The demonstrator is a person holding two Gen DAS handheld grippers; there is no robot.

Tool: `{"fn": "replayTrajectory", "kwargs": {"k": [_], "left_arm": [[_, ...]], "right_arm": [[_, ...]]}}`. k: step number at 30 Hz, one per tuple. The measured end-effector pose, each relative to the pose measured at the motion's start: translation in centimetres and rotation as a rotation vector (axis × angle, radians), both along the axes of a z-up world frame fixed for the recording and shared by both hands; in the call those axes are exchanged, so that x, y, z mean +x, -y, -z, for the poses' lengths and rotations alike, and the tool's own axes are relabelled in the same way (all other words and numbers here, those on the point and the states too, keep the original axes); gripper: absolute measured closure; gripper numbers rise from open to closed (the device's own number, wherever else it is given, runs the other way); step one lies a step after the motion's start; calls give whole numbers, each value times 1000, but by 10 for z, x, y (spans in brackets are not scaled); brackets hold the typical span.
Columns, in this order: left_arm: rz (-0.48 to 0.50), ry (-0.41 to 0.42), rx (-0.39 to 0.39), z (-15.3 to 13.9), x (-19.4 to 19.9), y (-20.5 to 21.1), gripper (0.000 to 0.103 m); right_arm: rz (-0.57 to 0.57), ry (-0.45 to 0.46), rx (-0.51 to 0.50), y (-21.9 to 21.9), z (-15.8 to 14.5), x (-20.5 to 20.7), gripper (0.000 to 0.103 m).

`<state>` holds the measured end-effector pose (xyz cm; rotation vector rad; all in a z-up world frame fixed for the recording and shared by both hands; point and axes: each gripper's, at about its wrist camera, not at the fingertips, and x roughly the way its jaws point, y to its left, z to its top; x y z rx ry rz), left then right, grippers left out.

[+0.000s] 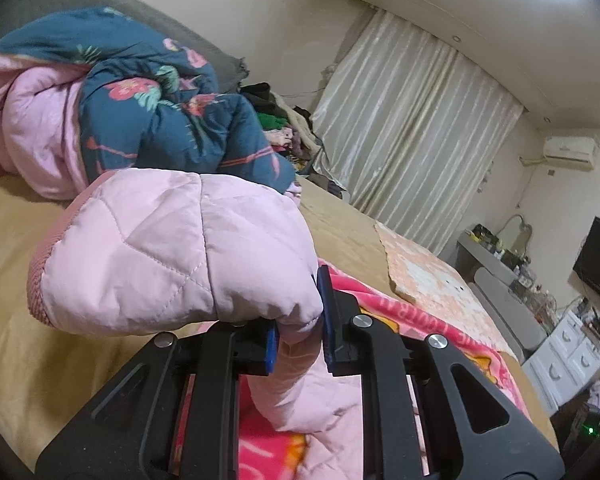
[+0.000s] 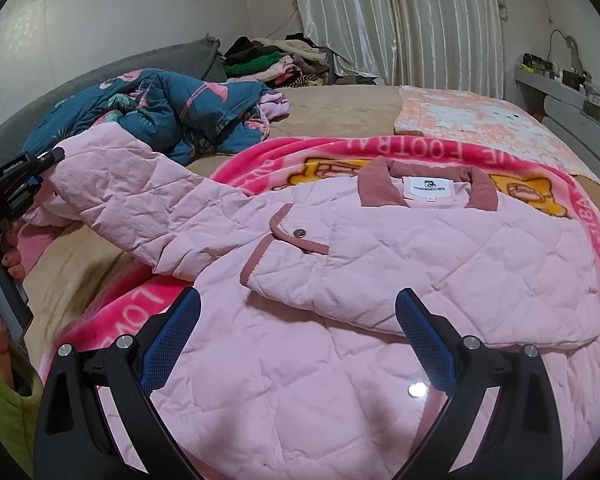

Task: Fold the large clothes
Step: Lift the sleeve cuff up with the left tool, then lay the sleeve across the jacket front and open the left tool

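Observation:
A pink quilted jacket [image 2: 340,280] with a darker pink collar lies on a bright pink blanket [image 2: 500,160] on the bed. One sleeve is folded across its chest. My left gripper [image 1: 300,332] is shut on the other sleeve [image 1: 172,252] near its ribbed cuff and holds it lifted off the bed. It shows at the far left of the right wrist view [image 2: 32,184], with the sleeve [image 2: 140,200] stretched out from the jacket. My right gripper [image 2: 300,320] is open and empty, hovering over the jacket's lower front.
A teal floral quilt with pink lining [image 1: 140,112] is bunched at the head of the bed. A pile of clothes [image 2: 280,60] lies by the curtain. A pale pink mat [image 2: 480,120] lies on the tan bedsheet [image 2: 340,108]. A desk and drawers [image 1: 560,340] stand at the right.

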<state>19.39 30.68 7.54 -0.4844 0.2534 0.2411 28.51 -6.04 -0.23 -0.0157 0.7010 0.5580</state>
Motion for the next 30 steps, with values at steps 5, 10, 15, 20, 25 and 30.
{"fn": "replayTrajectory", "kwargs": {"k": [5,10,15,20,25,30], "left_arm": [[21,-5,61,-18,3,33,94],[50,-11,130,-40,11,69,94],[96,-15,193,-56,22,111,94],[160,-27,267,-65,34,163,94],[226,-47,323,-65,47,206,94],[283,-84,377,-56,61,242,94]], "right_arm": [[20,8,36,24,-5,-3,6],[53,15,75,59,-9,-7,6],[99,30,85,99,-11,-10,6],[160,35,91,140,-6,-14,6],[202,17,124,174,0,-14,6],[226,15,150,202,1,-14,6]]}}
